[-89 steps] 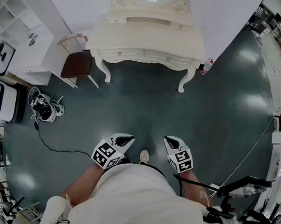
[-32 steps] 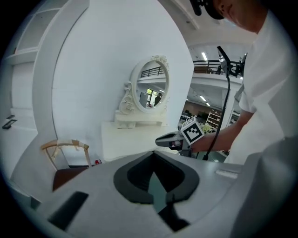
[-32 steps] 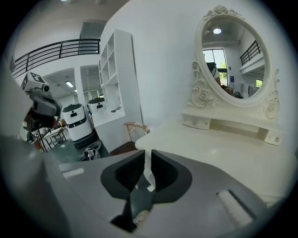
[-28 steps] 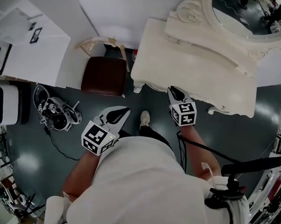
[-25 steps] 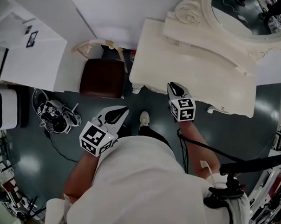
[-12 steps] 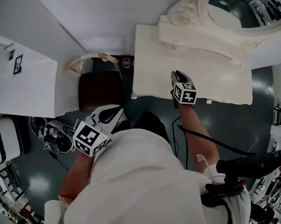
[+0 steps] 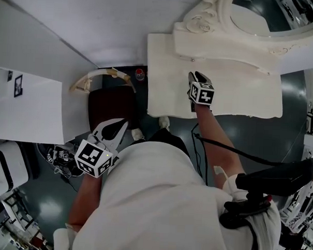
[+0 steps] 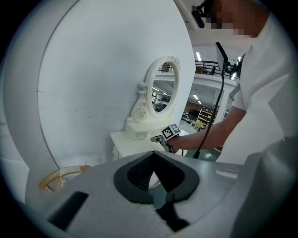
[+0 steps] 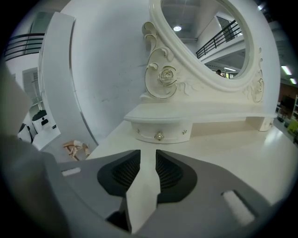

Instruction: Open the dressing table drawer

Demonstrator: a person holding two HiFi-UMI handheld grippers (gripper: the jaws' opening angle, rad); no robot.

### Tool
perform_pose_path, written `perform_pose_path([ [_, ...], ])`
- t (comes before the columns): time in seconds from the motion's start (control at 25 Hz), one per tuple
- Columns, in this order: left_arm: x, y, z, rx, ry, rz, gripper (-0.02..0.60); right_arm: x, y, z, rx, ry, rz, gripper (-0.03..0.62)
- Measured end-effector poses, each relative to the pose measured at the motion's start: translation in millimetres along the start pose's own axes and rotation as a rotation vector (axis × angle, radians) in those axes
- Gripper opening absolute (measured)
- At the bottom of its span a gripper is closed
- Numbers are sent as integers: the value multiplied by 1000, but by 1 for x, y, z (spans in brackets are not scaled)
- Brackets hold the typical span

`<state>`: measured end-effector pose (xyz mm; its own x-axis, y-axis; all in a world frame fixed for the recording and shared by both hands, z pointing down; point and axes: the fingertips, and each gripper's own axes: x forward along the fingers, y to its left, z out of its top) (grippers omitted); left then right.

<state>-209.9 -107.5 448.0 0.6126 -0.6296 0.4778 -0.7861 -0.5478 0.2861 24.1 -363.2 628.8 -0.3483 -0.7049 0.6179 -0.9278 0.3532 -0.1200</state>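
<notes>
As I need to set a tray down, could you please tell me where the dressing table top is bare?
The tabletop is bare from its front edge to the mirror base, widest right of the right claw. It is tighter by the small drawer, where that claw, opening and empty, hovers.

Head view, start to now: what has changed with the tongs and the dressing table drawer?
The person walked up to the dressing table. The right tongs reached out over its top toward the small drawer under the mirror; their jaws are opening, with nothing between them. Unchanged: the drawer is closed, nothing is held, and the left tongs stay shut by the person's side.
</notes>
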Motion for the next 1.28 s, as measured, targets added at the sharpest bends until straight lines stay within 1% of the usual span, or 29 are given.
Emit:
perform_pose_path([
  [0.16, 18, 1, 12, 17, 21, -2, 2, 26, -13, 14, 22, 1, 1, 124],
  [0.36, 30, 6, 21, 8, 28, 17, 2, 49, -23, 24, 31, 6, -5, 145],
  [0.52, 38, 12, 26, 7, 37, 27, 2, 62, -30, 28, 45, 7, -9, 147],
  [0.72, 45, 20, 29, 1, 44, 33, 2, 73, -31, 31, 36, 5, -8, 128],
  [0.8, 47, 22, 30, -1, 44, 34, 2, 74, -31, 31, 36, 7, -4, 103],
  [1.28, 47, 27, 31, 1, 43, 29, 2, 71, -26, 27, 36, 11, -20, 97],
])
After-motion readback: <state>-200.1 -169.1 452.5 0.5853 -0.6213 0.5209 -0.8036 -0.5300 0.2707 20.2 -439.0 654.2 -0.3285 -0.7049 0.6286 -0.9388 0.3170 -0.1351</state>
